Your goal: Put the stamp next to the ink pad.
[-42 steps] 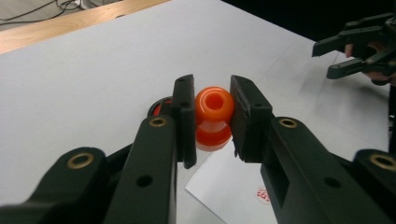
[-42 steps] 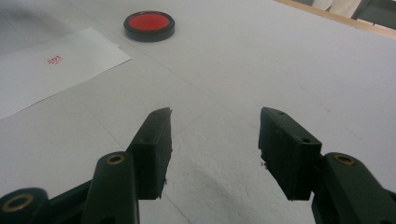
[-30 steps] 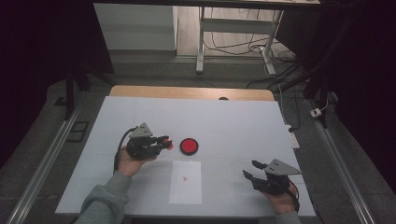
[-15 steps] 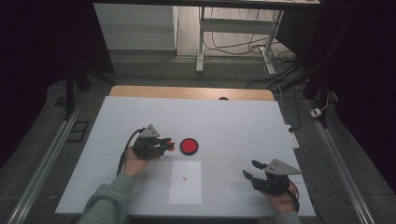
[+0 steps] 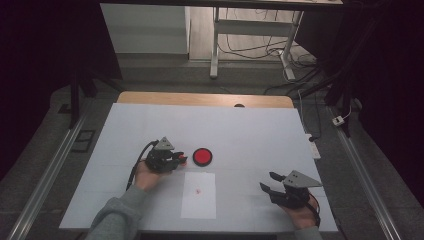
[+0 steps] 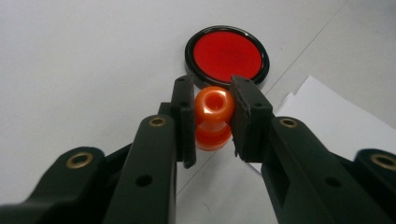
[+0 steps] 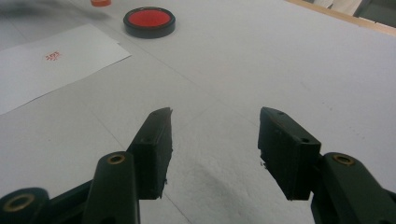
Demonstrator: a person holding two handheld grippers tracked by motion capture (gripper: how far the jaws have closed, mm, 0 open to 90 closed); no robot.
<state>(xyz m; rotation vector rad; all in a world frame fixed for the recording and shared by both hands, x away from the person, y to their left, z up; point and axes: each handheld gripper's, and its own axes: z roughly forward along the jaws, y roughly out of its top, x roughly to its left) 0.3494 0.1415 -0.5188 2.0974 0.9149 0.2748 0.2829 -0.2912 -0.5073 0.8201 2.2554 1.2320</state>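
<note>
Between the jaws of your left gripper (image 6: 212, 116) sits the orange stamp (image 6: 213, 116), a small glossy piece with a rounded knob on top and a wider foot below; the two black pads press on the knob from either side, so this gripper is clamped on it. In the left gripper view the stamp stands upright, its foot down close to the white table (image 6: 70, 70), though you cannot tell there whether the foot touches the surface. Just beyond the jaw tips lies the red ink pad (image 6: 227, 56), a round red disc in a black rim, flat on the table and near the stamp but apart from it. To one side of the jaws a corner of the white sheet of paper (image 6: 327, 107) comes into that view. From the high view, your left gripper (image 5: 176, 160) lies left of the ink pad (image 5: 202, 156), with the paper (image 5: 199, 195) just in front of both, bearing a small red mark (image 5: 199, 190) near its middle. Your right gripper (image 5: 270, 182) rests well apart from all this, near the front right part of the table (image 5: 250, 130), low over bare surface. In the right gripper view its jaws (image 7: 215, 144) stand spread with nothing between them, and the ink pad (image 7: 149, 21) and the paper (image 7: 46, 65) show far off at the upper left.
</note>
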